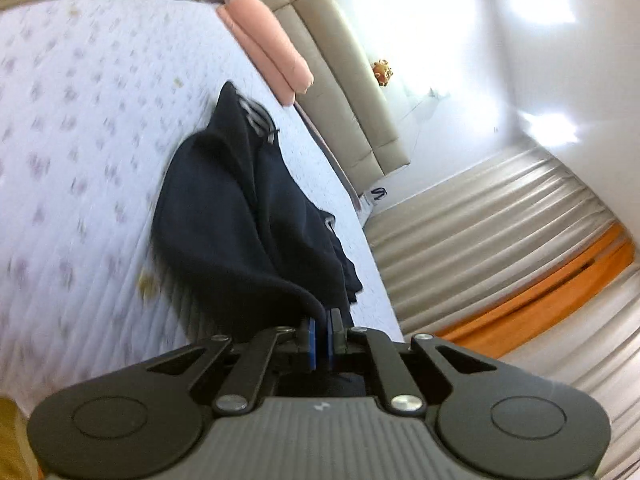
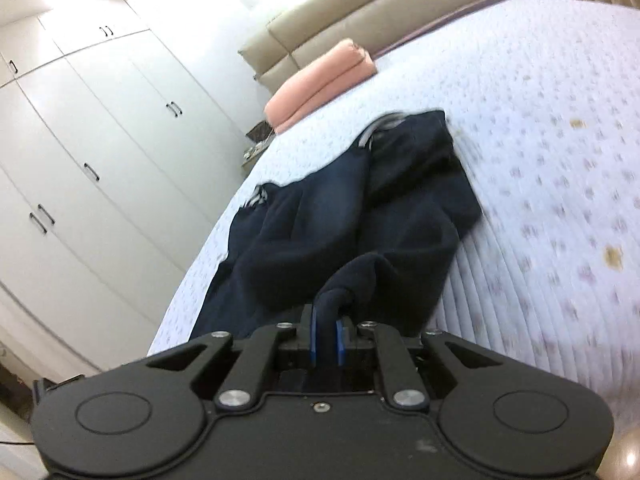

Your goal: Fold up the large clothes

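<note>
A dark navy garment (image 1: pixel 240 216) lies bunched on the white quilted bed (image 1: pixel 80 120), with grey striped trim at its far end. My left gripper (image 1: pixel 322 320) is shut on a navy edge of it, with the cloth running forward from the blue pads. In the right wrist view the same garment (image 2: pixel 340 208) stretches across the bed (image 2: pixel 540 160). My right gripper (image 2: pixel 326 320) is shut on another bunched edge of the garment, pinched between its blue pads.
A folded pink blanket (image 1: pixel 268 48) (image 2: pixel 320 80) lies near the beige padded headboard (image 1: pixel 344 92) (image 2: pixel 360 12). White wardrobe doors (image 2: pixel 100 140) stand beside the bed. Beige and orange curtains (image 1: pixel 520 260) hang past the bed's edge.
</note>
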The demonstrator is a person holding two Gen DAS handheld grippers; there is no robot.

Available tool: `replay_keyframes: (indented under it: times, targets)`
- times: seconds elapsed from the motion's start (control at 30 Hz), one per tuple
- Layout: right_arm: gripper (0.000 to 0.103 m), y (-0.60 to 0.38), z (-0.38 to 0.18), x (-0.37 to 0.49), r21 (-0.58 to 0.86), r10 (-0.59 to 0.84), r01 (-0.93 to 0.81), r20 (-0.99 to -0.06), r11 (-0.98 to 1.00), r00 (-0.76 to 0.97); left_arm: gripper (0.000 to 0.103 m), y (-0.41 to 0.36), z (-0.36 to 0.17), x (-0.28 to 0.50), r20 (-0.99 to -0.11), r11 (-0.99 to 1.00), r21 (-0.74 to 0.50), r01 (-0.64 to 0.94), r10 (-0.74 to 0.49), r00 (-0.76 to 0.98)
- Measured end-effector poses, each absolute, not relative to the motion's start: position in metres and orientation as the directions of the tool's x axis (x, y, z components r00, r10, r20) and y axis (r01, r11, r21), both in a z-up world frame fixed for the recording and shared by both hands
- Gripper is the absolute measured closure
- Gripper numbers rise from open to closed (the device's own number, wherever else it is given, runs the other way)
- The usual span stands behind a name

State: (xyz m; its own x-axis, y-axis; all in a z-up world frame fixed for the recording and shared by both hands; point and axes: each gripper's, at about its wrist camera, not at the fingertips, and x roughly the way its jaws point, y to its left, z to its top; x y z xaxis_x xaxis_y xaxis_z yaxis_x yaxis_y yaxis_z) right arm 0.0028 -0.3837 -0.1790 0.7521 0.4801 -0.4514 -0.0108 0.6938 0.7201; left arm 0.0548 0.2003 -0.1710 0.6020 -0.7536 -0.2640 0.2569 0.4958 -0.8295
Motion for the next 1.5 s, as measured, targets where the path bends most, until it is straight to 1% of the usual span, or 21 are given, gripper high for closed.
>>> replay_keyframes:
  times: [0.2,0.33,0.43,0.47,0.53,0.57,0.6,0.63,0.73,0.8,0.83,0.87,0.9,0.93,1.0,1.1,1.2,1.3,1.43,1.47,1.5]
  targets:
    - [0.09,-0.368,-0.212,0.017,0.718,0.488,0.066,-0.533,0.692,0.691,0.097,0.183,-0.199,0.063,-0.373,0.541,-0.819,0.192,-0.756,0.539]
    - [0.089,-0.377,-0.225,-0.008,0.704,0.475,0.099,-0.569,0.703,0.672,0.096,0.191,-0.221,0.05,-0.395,0.534,-0.833,0.147,-0.758,0.52]
    - [0.074,-0.385,-0.235,-0.011,0.696,0.459,0.148,-0.602,0.703,0.654,0.092,0.197,-0.231,0.049,-0.396,0.527,-0.841,0.119,-0.75,0.53]
    - [0.066,-0.387,-0.235,-0.008,0.698,0.464,0.157,-0.609,0.698,0.644,0.091,0.198,-0.232,0.047,-0.392,0.521,-0.847,0.11,-0.75,0.533]
    - [0.058,-0.387,-0.241,-0.008,0.703,0.468,0.177,-0.618,0.689,0.632,0.084,0.195,-0.233,0.044,-0.391,0.516,-0.85,0.103,-0.75,0.533]
    - [0.051,-0.386,-0.244,-0.009,0.706,0.471,0.183,-0.619,0.685,0.628,0.074,0.192,-0.234,0.044,-0.397,0.521,-0.847,0.105,-0.752,0.526]
    - [0.051,-0.384,-0.247,-0.003,0.71,0.477,0.185,-0.619,0.679,0.624,0.067,0.188,-0.235,0.044,-0.409,0.53,-0.841,0.109,-0.755,0.512]
    - [0.052,-0.383,-0.249,-0.002,0.716,0.488,0.179,-0.615,0.675,0.62,0.064,0.184,-0.234,0.046,-0.423,0.542,-0.833,0.113,-0.755,0.5]
    - [0.048,-0.377,-0.256,0.001,0.713,0.502,0.186,-0.63,0.676,0.592,0.062,0.173,-0.242,0.047,-0.461,0.567,-0.815,0.119,-0.759,0.46]
    - [0.048,-0.373,-0.261,0.001,0.715,0.522,0.194,-0.643,0.672,0.56,0.063,0.168,-0.248,0.047,-0.479,0.575,-0.81,0.112,-0.761,0.437]
    - [0.048,-0.372,-0.26,-0.002,0.713,0.525,0.186,-0.642,0.676,0.558,0.065,0.166,-0.251,0.047,-0.495,0.584,-0.806,0.102,-0.758,0.425]
    - [0.062,-0.37,-0.257,-0.005,0.705,0.517,0.17,-0.641,0.688,0.567,0.081,0.164,-0.252,0.047,-0.501,0.587,-0.803,0.103,-0.759,0.416]
    - [0.074,-0.369,-0.253,-0.009,0.701,0.512,0.151,-0.635,0.697,0.578,0.092,0.163,-0.25,0.047,-0.497,0.587,-0.801,0.116,-0.761,0.417]
    - [0.088,-0.368,-0.248,-0.011,0.705,0.524,0.124,-0.621,0.698,0.583,0.094,0.163,-0.248,0.045,-0.483,0.579,-0.806,0.126,-0.765,0.425]
    - [0.088,-0.37,-0.235,-0.019,0.731,0.553,0.066,-0.568,0.679,0.609,0.096,0.166,-0.235,0.045,-0.435,0.549,-0.822,0.152,-0.778,0.454]
    - [0.088,-0.38,-0.206,-0.028,0.774,0.585,-0.016,-0.465,0.633,0.664,0.097,0.175,-0.201,0.045,-0.331,0.487,-0.848,0.209,-0.795,0.509]
    - [0.088,-0.396,-0.172,-0.017,0.778,0.573,-0.078,-0.386,0.623,0.723,0.097,0.18,-0.155,0.061,-0.251,0.497,-0.818,0.289,-0.76,0.599]
    - [0.088,-0.415,-0.147,0.023,0.783,0.537,-0.093,-0.33,0.616,0.777,0.096,0.172,-0.119,0.098,-0.205,0.545,-0.77,0.332,-0.704,0.68]
    - [0.088,-0.435,-0.135,0.104,0.772,0.381,0.023,-0.339,0.635,0.86,0.095,0.133,-0.086,0.172,-0.237,0.675,-0.673,0.303,-0.584,0.776]
    - [0.085,-0.44,-0.135,0.125,0.771,0.325,0.072,-0.349,0.633,0.879,0.091,0.121,-0.081,0.19,-0.261,0.709,-0.652,0.267,-0.541,0.8]
    - [0.074,-0.444,-0.138,0.146,0.758,0.257,0.144,-0.384,0.636,0.887,0.085,0.108,-0.077,0.209,-0.291,0.757,-0.609,0.236,-0.49,0.822]
